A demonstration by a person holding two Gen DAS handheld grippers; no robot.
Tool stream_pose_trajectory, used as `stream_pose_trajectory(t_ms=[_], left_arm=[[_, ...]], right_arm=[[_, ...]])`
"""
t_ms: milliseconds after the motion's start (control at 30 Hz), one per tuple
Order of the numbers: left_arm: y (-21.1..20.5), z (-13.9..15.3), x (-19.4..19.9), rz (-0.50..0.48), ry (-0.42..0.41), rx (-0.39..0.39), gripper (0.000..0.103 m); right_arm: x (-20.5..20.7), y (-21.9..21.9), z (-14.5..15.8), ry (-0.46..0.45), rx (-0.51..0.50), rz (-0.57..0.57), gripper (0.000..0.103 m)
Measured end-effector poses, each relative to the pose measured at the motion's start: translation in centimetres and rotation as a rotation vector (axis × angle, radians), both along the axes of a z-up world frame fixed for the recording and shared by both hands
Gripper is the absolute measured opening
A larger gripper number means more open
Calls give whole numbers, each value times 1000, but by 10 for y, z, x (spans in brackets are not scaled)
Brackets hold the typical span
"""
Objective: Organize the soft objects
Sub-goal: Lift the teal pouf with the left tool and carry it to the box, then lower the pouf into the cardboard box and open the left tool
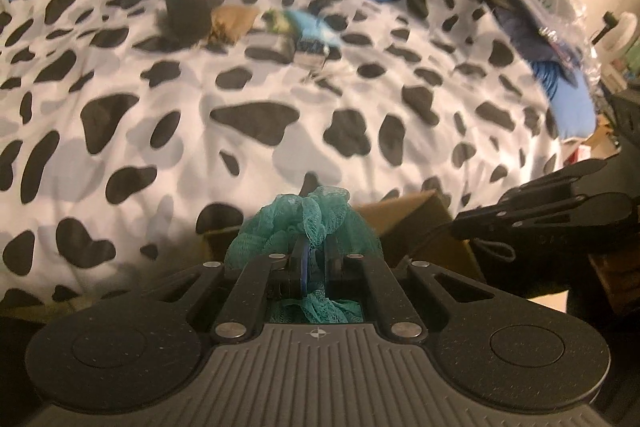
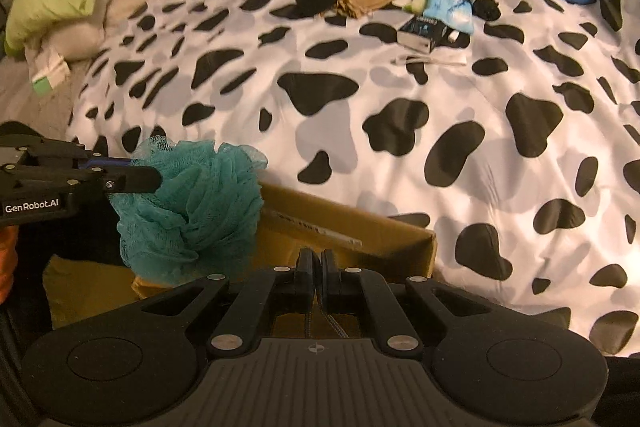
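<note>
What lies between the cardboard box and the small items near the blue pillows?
Only bare spotted blanket separates the cardboard box from the small items, seen in the right wrist view.

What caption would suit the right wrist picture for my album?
Left tool holds a teal mesh sponge over a cardboard box beside a cow-print bedspread.

The left gripper (image 2: 156,175) clamps a teal mesh sponge (image 2: 192,211) above an open cardboard box (image 2: 360,227) beside the cow-print bed (image 2: 400,99). The right gripper's (image 2: 316,263) jaws pinch a dark cord (image 2: 336,323).
</note>
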State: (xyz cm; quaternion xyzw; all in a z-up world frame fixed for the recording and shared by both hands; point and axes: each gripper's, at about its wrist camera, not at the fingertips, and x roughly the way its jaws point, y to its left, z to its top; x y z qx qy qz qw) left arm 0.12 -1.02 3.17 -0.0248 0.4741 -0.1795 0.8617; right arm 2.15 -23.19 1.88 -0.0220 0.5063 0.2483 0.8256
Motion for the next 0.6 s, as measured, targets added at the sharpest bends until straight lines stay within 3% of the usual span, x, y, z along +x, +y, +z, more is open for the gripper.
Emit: stream_pose_trajectory(t_ms=[400,500,533,567,600], left_arm=[[-9,-10,2,-40,62,31,7],[-10,-12,4,-31,74,40,12],[-10,-13,5,-25,81,46,14],[-10,-15,7,-15,90,56,25],[-10,-16,9,-3,95,66,29]], right_arm=[[6,5,-12,51,-42,18,7],[7,7,-14,59,-47,27,8],[7,7,-14,58,-52,29,11],[6,8,-14,54,-58,30,25],[6,9,-14,47,-63,29,50]])
